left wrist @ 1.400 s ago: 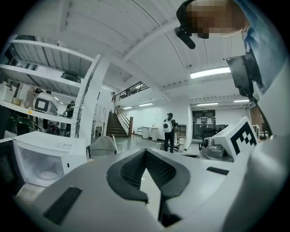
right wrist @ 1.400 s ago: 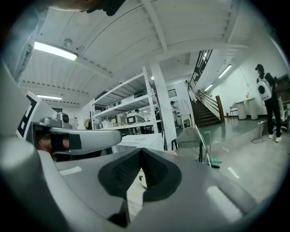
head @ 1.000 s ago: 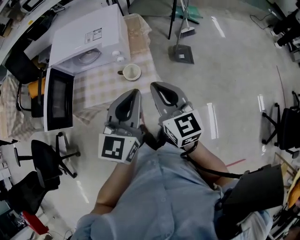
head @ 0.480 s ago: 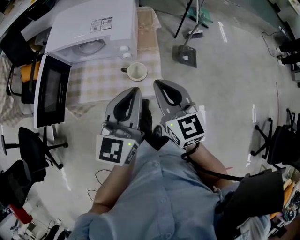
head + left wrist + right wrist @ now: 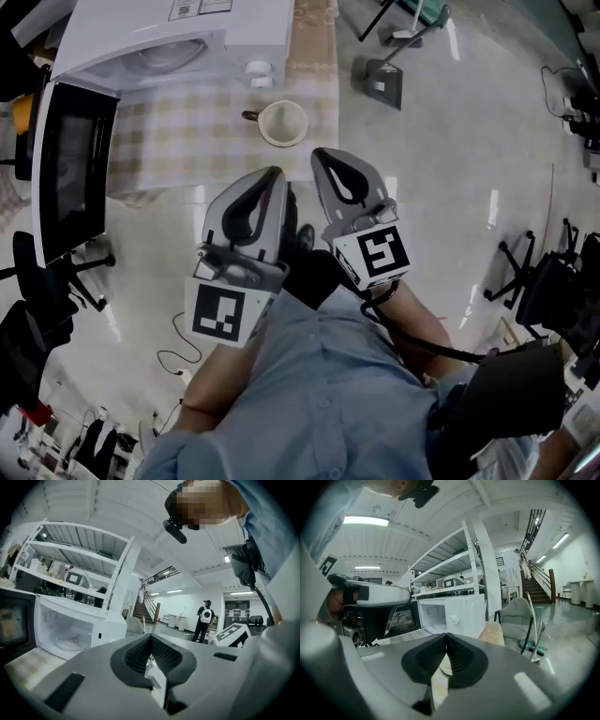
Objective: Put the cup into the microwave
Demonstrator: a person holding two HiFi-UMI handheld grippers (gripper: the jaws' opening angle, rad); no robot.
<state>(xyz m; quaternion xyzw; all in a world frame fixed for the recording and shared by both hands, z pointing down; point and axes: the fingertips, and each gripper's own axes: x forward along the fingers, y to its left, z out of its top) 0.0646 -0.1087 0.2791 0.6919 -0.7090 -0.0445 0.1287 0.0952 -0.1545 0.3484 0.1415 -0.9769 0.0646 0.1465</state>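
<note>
on the checked tablecloth, just beside the open-doored white microwave oven, the cream ceramic cup is standing upright. near it, the left gripper and right gripper are hovering side by side, both with jaws closed together and gripping nothing.

Cup: 1. Microwave: 1 (door open). Checked cloth: 1. Grippers: 2, namely left gripper and right gripper. Marker cubes: 2 (one per gripper). Person in the distance: 1 (seen in the left gripper view only).
</note>
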